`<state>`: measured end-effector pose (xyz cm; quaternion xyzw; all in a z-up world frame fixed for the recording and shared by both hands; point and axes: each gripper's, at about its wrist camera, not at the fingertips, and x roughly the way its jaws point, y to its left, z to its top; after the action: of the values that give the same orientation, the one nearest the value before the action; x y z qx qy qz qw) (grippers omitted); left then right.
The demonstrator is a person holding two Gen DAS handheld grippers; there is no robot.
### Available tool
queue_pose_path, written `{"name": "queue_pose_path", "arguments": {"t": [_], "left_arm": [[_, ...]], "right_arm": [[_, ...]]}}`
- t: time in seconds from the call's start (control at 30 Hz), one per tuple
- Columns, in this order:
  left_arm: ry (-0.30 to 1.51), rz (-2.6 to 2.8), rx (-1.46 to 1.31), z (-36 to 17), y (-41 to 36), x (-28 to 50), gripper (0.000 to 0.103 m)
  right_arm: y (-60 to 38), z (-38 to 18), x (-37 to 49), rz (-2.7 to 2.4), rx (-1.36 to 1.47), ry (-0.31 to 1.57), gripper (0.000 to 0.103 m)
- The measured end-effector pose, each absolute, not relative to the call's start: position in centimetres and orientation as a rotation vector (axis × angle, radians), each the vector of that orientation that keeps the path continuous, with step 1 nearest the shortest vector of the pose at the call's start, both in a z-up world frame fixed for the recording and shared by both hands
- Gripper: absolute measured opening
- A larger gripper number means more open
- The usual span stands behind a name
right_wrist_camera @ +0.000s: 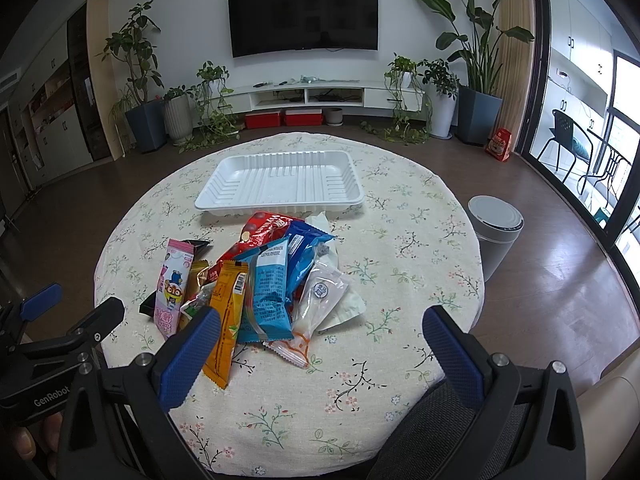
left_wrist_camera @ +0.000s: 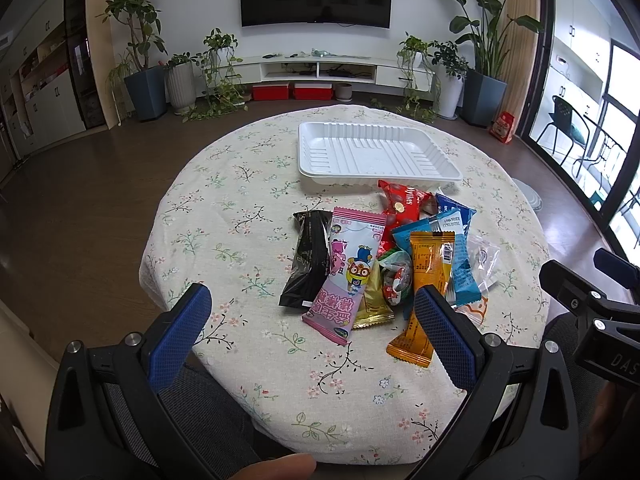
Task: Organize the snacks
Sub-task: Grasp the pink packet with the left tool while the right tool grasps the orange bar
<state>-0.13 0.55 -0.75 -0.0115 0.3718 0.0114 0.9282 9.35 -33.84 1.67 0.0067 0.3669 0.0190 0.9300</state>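
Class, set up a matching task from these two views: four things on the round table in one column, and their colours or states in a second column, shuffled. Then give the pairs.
Things:
1. tray
2. cartoon snack packet
3. long packet nearest the tools
4. left tool

Descriptions:
A. orange
B. open, holding nothing
C. white and empty
D. pink

Pairs: 1-C, 2-D, 3-A, 4-B
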Motion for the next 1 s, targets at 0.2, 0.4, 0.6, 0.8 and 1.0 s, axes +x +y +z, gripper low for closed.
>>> {"name": "queue_pose_path", "arguments": {"t": [0.2,0.4,0.6,0.8,1.0], "left_arm": [[0.763,0.022,-0.023,-0.9,0.5,-0.2,0.103],[0.753,-0.006,-0.041,-1.4,0.7,-0.3,0.103],[0.737,-0.136,-0.16,-2.4,3.7,0.6,0.103],[0.928,-0.1,-0.196,-5.6,6.2,2.5,0.103],[0.972,-0.138,-0.225,-6.4,6.4,5.0,0.102]], "right_arm": [[-33.9,2.0,9.7,0.04,0.014,0.752,0.103],[-33.8,1.6,9.4,0.044,0.015,0.754,0.103],[-34.8,0.5,9.2,0.087,0.07,0.713,0.103],[-37.5,0.0,10.6,0.144,0.175,0.727,0.102],[-38.4,-1.7,12.6,0.17,0.216,0.793,0.089]]}}
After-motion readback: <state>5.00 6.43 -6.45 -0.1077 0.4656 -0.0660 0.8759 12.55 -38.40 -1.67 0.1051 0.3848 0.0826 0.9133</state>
